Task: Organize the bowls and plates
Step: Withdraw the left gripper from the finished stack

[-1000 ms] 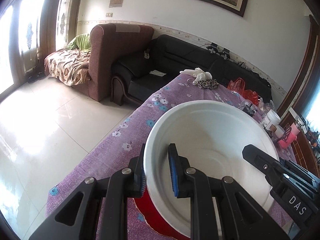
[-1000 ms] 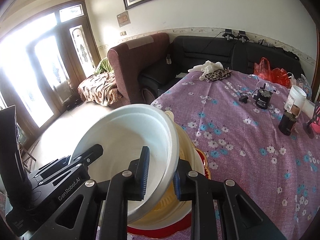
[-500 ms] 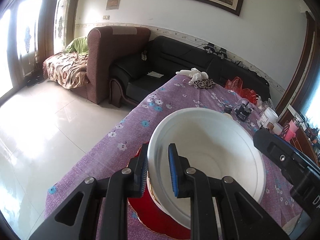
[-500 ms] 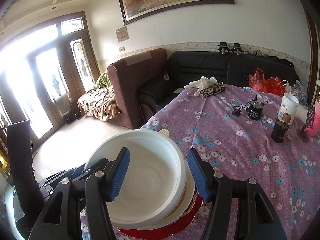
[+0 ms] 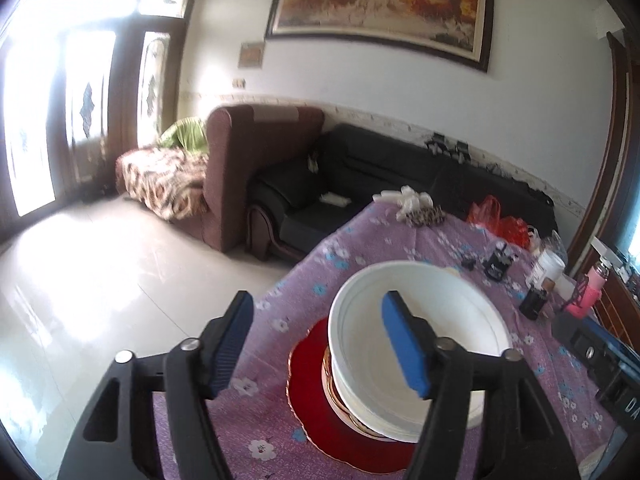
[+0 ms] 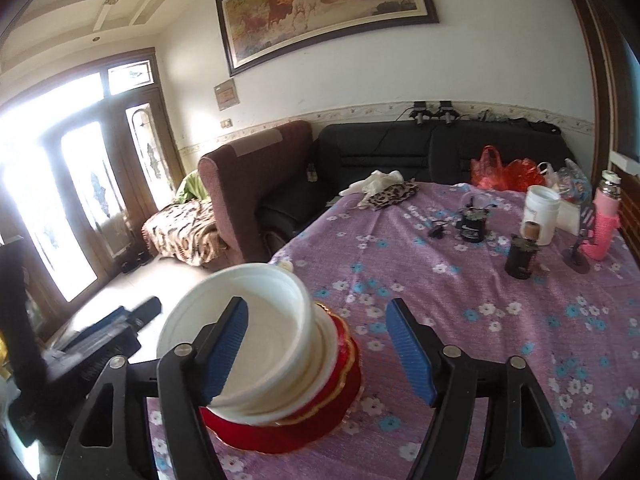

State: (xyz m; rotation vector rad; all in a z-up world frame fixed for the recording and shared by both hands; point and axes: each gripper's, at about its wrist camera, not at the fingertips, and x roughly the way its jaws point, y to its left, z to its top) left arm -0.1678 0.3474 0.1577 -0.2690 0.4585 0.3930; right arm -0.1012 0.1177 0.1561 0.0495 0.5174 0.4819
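White bowl (image 5: pixel 416 344) is sitting on the red plate (image 5: pixel 316 404) nr the table's (image 6: pixel 480 320) front-left corner; you're spreading both grippers (image 5: pixel 320 344) (image 6: pixel 320 348) wide, gripping nothing.

Left hand-held gripper (image 5: pixel 318 344), right hand-held gripper (image 6: pixel 318 350): jaws just opened, empty.

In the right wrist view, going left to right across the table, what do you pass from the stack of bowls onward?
white bowl on the stack → leopard-print cloth → small black device → dark jar → white tub → pink bottle
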